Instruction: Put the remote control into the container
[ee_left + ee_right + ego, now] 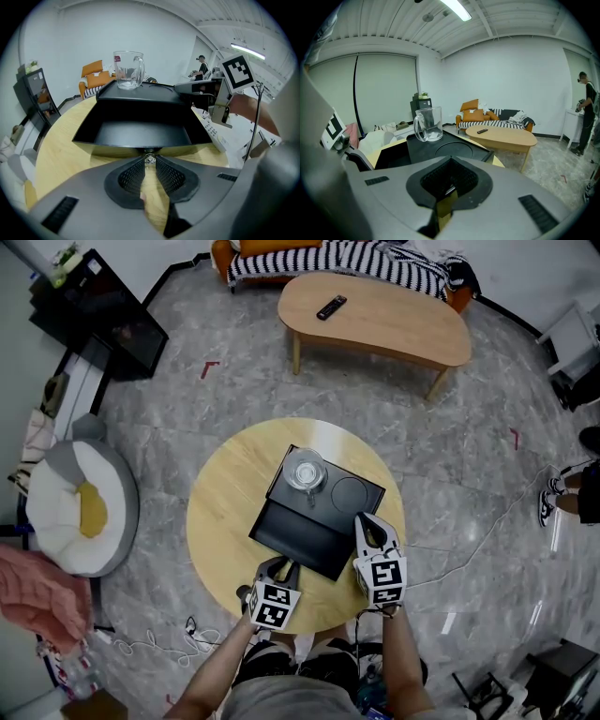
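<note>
Left gripper point(149, 160) shows a narrow gap and holds nothing; the right gripper point(450, 164) has its jaws together, also empty. The white remote control point(214, 132) lies on the round wooden table point(225, 512), just beside the right wall of the black container point(117, 146). It looks light, stiff and smooth, so I would pinch its long sides near the middle. A glass mug point(306, 471) stands on the container's far part; the floor point(187, 399) looks like marble.

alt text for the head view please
A person holds the left gripper and right gripper at the near edge of a round wooden table bearing a black container with a glass mug on it. A dark remote lies on an oval table beyond.
</note>
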### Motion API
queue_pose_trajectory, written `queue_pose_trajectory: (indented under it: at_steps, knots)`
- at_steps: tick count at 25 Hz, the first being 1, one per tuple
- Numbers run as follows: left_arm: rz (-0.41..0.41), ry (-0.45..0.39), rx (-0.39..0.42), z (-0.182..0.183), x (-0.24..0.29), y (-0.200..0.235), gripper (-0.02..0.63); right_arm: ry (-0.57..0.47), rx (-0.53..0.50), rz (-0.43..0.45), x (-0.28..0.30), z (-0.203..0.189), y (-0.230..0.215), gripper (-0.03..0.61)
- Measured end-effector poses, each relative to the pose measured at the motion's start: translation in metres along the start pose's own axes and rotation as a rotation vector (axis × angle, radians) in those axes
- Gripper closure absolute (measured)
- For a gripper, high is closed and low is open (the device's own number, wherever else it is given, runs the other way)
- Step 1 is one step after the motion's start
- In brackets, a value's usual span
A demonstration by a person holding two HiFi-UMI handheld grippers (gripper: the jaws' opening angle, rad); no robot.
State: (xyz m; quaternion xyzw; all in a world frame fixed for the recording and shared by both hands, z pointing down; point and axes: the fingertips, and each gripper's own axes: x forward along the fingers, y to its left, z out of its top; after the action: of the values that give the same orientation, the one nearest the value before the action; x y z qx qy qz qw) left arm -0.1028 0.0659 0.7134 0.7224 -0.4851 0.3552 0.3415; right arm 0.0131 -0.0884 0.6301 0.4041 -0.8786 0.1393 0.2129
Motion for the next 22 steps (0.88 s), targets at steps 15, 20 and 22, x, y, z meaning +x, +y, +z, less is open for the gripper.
queue_pose_trajectory:
  at_steps: [15,20,22]
  knots:
    - [0.003,0.033,-0.008,-0.015,-0.004,-0.003,0.535,-0.003,0.003,-0.007,0.001,0.000,-0.001,0.571]
    - [-0.033,0.036,0.015,-0.015,-0.004,-0.005,0.535,0.001,-0.001,-0.011,0.002,0.000,0.000,0.571]
    - [-0.080,0.035,0.014,-0.015,-0.004,-0.010,0.527,-0.001,0.001,-0.013,0.001,0.001,-0.001,0.571]
